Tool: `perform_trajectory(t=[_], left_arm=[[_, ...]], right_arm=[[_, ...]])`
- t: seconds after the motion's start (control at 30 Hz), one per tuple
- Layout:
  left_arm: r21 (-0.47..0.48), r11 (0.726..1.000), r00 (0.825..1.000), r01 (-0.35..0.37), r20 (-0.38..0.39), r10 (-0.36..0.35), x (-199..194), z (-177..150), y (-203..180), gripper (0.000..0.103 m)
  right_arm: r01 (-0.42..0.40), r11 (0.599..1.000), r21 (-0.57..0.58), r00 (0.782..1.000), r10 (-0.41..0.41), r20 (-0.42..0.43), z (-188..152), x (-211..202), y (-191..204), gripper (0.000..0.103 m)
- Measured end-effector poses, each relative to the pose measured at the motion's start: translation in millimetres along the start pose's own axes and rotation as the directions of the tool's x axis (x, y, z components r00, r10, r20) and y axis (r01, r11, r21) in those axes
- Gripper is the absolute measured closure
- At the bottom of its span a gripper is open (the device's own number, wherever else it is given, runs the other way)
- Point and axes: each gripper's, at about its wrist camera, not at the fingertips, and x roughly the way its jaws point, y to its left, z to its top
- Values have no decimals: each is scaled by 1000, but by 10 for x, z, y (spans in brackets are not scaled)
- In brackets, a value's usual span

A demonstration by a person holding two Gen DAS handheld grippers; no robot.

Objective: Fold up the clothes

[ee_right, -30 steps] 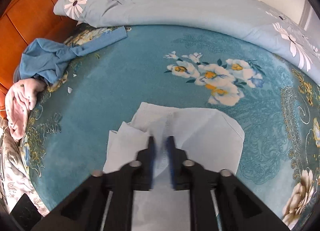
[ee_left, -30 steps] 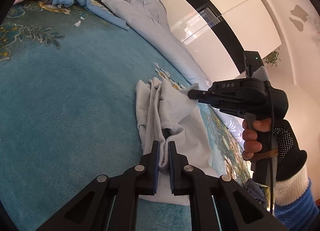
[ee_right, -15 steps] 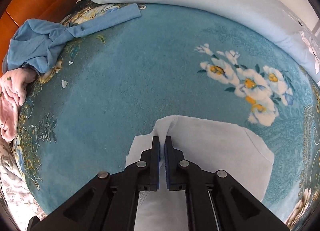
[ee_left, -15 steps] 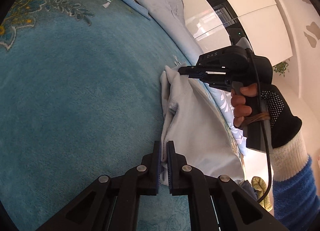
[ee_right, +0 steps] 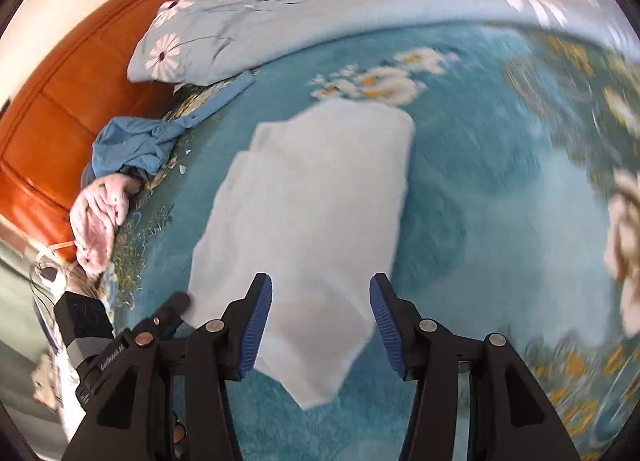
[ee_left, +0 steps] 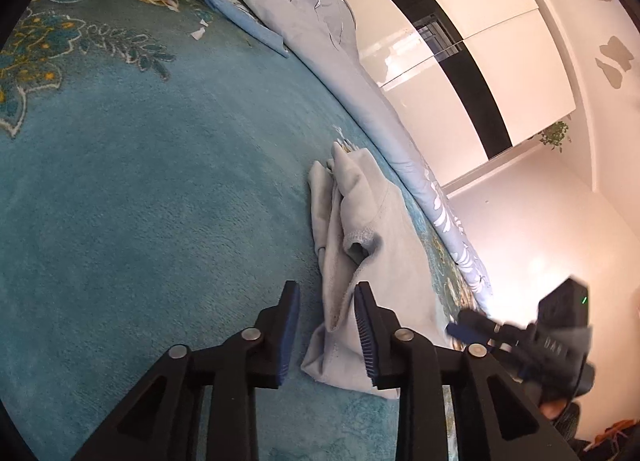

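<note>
A teal floral bedspread [ee_right: 480,181] is filling both views, with a pale garment [ee_right: 316,213] lying folded at its middle. A blue shirt [ee_right: 132,145], pink cloth [ee_right: 100,221] and daisy quilt [ee_right: 320,1] are crowding the orange headboard [ee_right: 60,93]. The left gripper [ee_left: 326,331] and right gripper [ee_right: 320,325] are both gaping wide, gripping nothing.

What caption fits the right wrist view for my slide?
Open right tongs above a folded pale garment on the teal floral bedspread.

Teal bed cover [ee_left: 160,201] with floral print, pale blue quilt [ee_right: 320,9] with white daisies bunched along the far edge, orange-brown headboard [ee_right: 68,101], glossy white wardrobe doors [ee_left: 480,61] with a dark stripe, warm bright light on the walls
</note>
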Motion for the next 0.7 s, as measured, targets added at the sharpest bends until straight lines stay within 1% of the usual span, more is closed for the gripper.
perform_trajectory(t=[0.03, 0.1, 0.17, 0.23, 0.27, 0.3, 0.33, 0.37, 0.43, 0.5, 0.6, 0.67, 0.7], left_arm=[[-17, 1000, 999, 24, -23, -24, 57, 3, 17, 61], [-7, 1000, 999, 9, -44, -9, 112, -27, -5, 62], [0, 1000, 999, -9, -54, 9, 126, -62, -32, 65], [-11, 1000, 999, -16, -49, 16, 86, -95, -52, 84], [-17, 1000, 999, -20, -47, 19, 67, -111, -62, 98], [-20, 1000, 999, -24, -43, 23, 44, -126, -78, 98], [-16, 1000, 999, -22, -42, 21, 18, -146, -116, 98], [-6, 1000, 999, -13, -43, 13, -9, -173, -173, 98], [9, 1000, 998, 28, -63, -28, -32, -245, -296, 98], [12, 998, 992, 69, -111, -67, -26, -302, -359, 98], [72, 995, 982, 71, -178, -58, 132, -441, -608, 98], [124, 990, 974, 68, -223, -39, 214, -511, -764, 94], [152, 985, 971, 76, -236, -38, 147, -512, -818, 94]], right_arm=[[-44, 997, 59, 999, 44, -8, -79, 21, -122, 50], [-111, 984, 137, 993, 113, -12, -184, 80, -246, 50], [-144, 978, 151, 989, 147, -6, -249, 125, -244, 50], [-192, 967, 169, 981, 196, -3, -313, 177, -228, 51], [-212, 959, 187, 976, 216, -2, -343, 207, -231, 59], [-224, 954, 200, 973, 230, -4, -363, 233, -233, 83], [-232, 951, 206, 971, 239, -9, -366, 240, -240, 90], [-245, 947, 207, 968, 252, -7, -353, 224, -250, 92], [-274, 944, 182, 961, 277, 6, -294, 93, -289, 94], [-276, 952, 133, 961, 275, 25, -203, -112, -340, 94], [-252, 966, 62, 968, 251, 27, -77, -407, -453, 94], [-208, 978, 30, 978, 208, 8, -39, -487, -519, 94], [-194, 981, 23, 981, 194, -2, -25, -512, -572, 94]])
